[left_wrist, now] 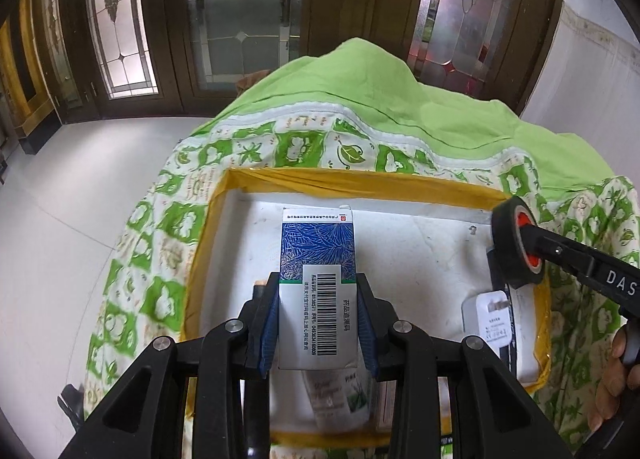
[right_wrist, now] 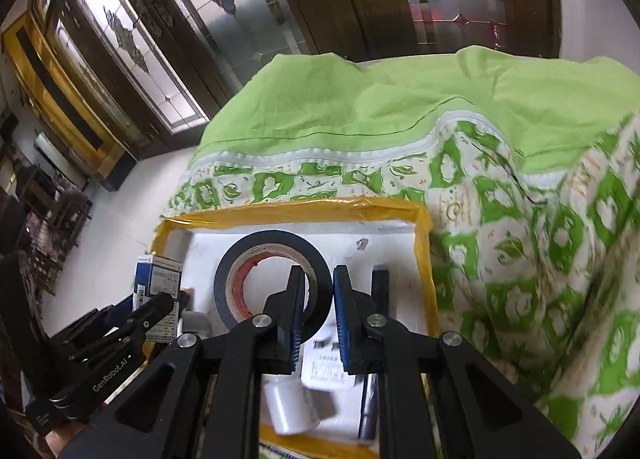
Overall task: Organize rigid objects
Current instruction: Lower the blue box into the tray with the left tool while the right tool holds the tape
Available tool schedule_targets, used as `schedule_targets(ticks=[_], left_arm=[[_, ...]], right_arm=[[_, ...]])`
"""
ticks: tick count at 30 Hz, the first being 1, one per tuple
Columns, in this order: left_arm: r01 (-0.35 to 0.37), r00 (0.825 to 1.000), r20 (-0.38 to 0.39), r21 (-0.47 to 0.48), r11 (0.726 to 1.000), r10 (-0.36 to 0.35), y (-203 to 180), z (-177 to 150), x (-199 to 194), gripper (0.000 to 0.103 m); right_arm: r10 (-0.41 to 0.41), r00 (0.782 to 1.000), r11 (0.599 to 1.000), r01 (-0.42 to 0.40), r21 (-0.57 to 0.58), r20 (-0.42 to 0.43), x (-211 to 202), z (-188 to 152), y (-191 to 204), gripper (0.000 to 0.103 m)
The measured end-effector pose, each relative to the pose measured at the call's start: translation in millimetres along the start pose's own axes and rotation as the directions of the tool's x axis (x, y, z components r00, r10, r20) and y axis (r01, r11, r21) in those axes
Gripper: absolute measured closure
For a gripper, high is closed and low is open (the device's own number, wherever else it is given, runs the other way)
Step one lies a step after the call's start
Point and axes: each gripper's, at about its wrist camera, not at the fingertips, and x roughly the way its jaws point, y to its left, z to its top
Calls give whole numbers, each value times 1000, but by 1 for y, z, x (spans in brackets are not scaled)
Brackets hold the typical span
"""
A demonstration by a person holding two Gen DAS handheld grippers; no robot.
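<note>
Nearest us, our left gripper (left_wrist: 318,323) is clamped on a blue-and-white medicine box (left_wrist: 316,275), held over the white tray (left_wrist: 404,243) with yellow-taped edges. Our right gripper (right_wrist: 316,323) pinches the wall of a black tape roll (right_wrist: 272,279) above the same tray. Beyond lies the green patterned cloth (left_wrist: 360,99).

Black tongs (left_wrist: 318,323); blue ribbed pads (left_wrist: 269,329); silver screws; white "GenRobot.AI" lettering.
</note>
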Motion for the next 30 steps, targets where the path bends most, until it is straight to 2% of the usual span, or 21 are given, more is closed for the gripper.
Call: schedule_targets(ticks=[16, 30], left_arm=[[-21, 1000, -15, 70, 997, 22, -17, 14, 36, 68], [-43, 998, -33, 105, 994, 47, -22, 7, 57, 65]], right_arm=[[-90, 994, 993, 85, -83, -67, 59, 5, 5, 89], [-120, 991, 991, 117, -69, -50, 75, 1, -2, 88]])
